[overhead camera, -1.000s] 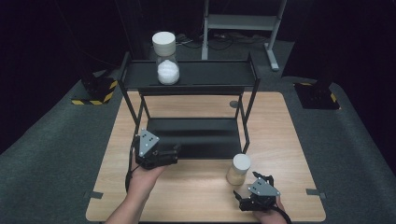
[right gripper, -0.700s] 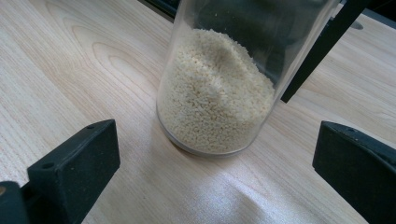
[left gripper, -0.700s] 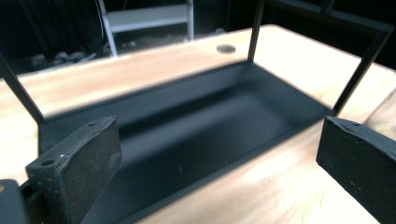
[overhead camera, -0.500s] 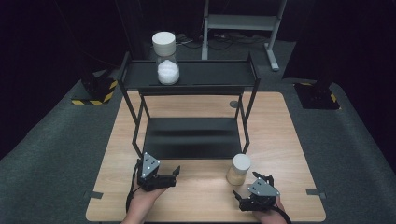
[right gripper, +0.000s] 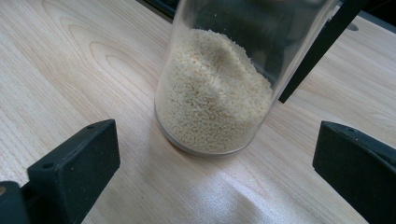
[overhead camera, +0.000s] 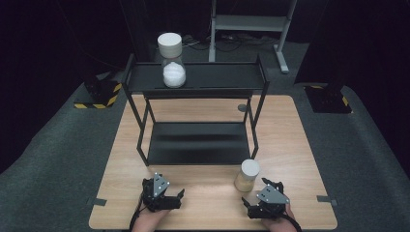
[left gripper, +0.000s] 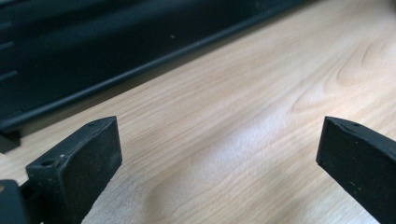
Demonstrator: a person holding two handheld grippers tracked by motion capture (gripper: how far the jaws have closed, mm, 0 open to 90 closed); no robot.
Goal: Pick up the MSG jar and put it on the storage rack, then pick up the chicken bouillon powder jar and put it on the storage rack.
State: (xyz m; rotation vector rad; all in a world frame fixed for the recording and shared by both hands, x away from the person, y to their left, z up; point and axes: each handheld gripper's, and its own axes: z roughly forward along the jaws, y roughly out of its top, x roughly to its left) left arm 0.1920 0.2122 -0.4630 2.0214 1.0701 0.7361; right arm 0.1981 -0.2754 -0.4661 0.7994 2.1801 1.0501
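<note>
Here we see the right gripper (overhead camera: pixel 258 195) with jaws spread wide and empty, just behind the jar of pale grains (right gripper: pixel 217 93) standing upright on the wooden table (overhead camera: pixel 290 140). Our left gripper (overhead camera: pixel 170 195) also gapes wide, holding nothing.

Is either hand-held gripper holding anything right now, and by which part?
Nothing is held. Both the left hand-held gripper and the right hand-held gripper are open; the grain jar stands free ahead of the right one.

Right claw (right gripper: pixel 217 182) stands wide apart, nothing between its jaws. Clear jar (right gripper: pixel 224 79) of pale grains stands upright on tabletop (right gripper: pixel 70 60) ahead, untouched. Dark rack leg (right gripper: pixel 317 51) behind.
</note>
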